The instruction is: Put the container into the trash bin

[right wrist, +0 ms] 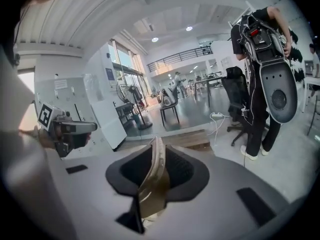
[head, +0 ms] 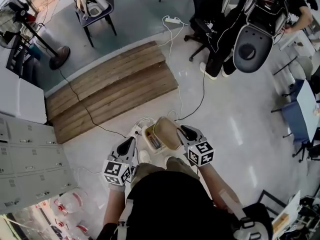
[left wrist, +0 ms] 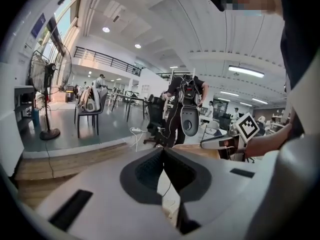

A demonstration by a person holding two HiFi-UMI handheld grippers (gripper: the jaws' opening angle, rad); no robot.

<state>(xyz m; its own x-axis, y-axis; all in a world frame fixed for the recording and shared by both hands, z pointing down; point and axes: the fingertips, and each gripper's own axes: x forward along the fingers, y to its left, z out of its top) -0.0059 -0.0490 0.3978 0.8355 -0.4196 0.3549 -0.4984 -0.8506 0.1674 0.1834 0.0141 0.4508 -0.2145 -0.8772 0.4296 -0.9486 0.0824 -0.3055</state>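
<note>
While the container (head: 162,133) hangs above the pale floor (head: 235,129) just in front of the person, the task looks only partly done: the pick-up is finished and the drop is not.

The right gripper (head: 183,130) has its 2 jaws clamped on the container's thin tan wall, which stands edge-on between the dark pads in the right gripper view. From the head view the container is tilted, its open side turned up and towards the left gripper (head: 130,143), which sits just beside it. That left claw is closed with its tips together and nothing between them; only floor and a cable show through the gap lower down.

No trash bin can be made out with any certainty in the 3 views. A wooden platform (head: 110,89) lies further ahead, and cables (head: 202,79) run across the floor.

What is left, by my judgement, is the whole carry: find the bin, bring the container over its mouth, then let the right jaws part. The thin wall may flex or slip in so narrow a pinch.
</note>
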